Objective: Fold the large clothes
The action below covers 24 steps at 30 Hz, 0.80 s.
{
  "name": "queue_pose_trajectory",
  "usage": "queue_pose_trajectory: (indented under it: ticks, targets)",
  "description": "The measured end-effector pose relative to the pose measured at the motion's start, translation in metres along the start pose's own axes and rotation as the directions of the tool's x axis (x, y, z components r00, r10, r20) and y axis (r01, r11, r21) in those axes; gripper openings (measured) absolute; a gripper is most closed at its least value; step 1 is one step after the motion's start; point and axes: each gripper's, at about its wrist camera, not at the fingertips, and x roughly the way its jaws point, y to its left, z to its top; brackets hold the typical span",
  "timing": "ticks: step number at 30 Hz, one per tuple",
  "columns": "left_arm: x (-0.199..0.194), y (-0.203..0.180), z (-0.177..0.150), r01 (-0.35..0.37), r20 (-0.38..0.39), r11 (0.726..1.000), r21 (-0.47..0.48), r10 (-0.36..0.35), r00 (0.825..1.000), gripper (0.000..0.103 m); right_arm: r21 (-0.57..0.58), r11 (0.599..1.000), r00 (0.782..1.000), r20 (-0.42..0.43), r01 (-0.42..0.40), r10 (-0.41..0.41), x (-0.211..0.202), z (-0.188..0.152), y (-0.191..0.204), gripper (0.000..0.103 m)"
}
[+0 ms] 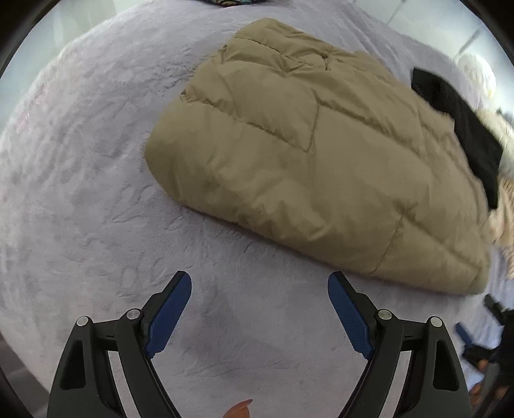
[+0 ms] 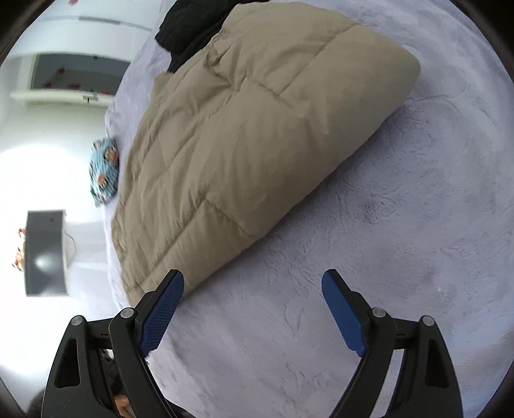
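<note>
**Tan quilted jacket lay folded on the bed, both grippers empty**

The tan quilted jacket (image 1: pixel 308 167) lay as a thick, puffy folded bundle on the pale lavender bed cover (image 1: pixel 80 193). In the left wrist view it filled the centre and right of the frame, its rounded folded edge toward the lower left. In the right wrist view the jacket (image 2: pixel 244 135) ran from the upper centre down to the lower left, ending just beside the left-hand finger of that gripper.

A black garment (image 1: pixel 462 128) lay at the right edge of the left wrist view, against the jacket's far end; the same black garment (image 2: pixel 189 29) showed at the top of the right wrist view, partly under the jacket. A small blue patterned cloth (image 2: pixel 104 170) sat at the left of that view, beside the jacket at the edge of the bed.

The left gripper (image 1: pixel 259 283) hovered over bare cover at the bottom of its frame, jaws spread wide with nothing between them. The right gripper (image 2: pixel 253 281) likewise stood with jaws wide apart and empty, over the cover near the jacket's lower corner. The right gripper itself appeared blurred at the lower right edge of the left wrist view.
</note>
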Motion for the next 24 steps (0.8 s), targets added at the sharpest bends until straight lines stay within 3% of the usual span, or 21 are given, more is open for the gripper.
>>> queue_pose_trajectory:
  ticks: [3, 8, 12, 17, 18, 19, 24]
  targets:
    - [0.005, 0.01, 0.011, 0.106, 0.002, 0.991, -0.081, -0.107, 0.994, 0.088, 0.064, 0.996, 0.998, 0.027, -0.056, 0.054, 0.002, 0.006, -0.007, 0.09]
    - [0.009, 0.023, 0.025, 0.201, 0.042, 0.969, -0.145, -0.197, 0.979, 0.088, 0.128, 0.985, 0.992, 0.079, -0.113, 0.103, 0.005, 0.02, -0.016, 0.09]
    - [0.02, 0.036, 0.039, 0.3, 0.052, 0.929, -0.217, -0.296, 0.954, 0.088, 0.171, 0.975, 0.985, 0.123, -0.141, 0.121, 0.009, 0.036, -0.023, 0.09]
    - [0.033, 0.026, 0.051, 0.31, 0.033, 0.927, -0.21, -0.31, 0.95, 0.088, 0.231, 0.957, 0.98, 0.13, -0.176, 0.149, 0.023, 0.052, -0.025, 0.09]
    - [0.036, 0.023, 0.054, 0.312, 0.033, 0.926, -0.21, -0.312, 0.949, 0.088, 0.236, 0.953, 0.978, 0.133, -0.19, 0.162, 0.025, 0.055, -0.024, 0.093]
    - [0.038, 0.022, 0.056, 0.316, 0.035, 0.924, -0.213, -0.316, 0.948, 0.088, 0.237, 0.948, 0.974, 0.138, -0.21, 0.181, 0.024, 0.057, -0.023, 0.103]
    - [0.045, 0.03, 0.064, 0.344, 0.059, 0.903, -0.257, -0.341, 0.938, 0.088, 0.216, 0.941, 0.961, 0.148, -0.261, 0.232, 0.027, 0.068, -0.016, 0.103]
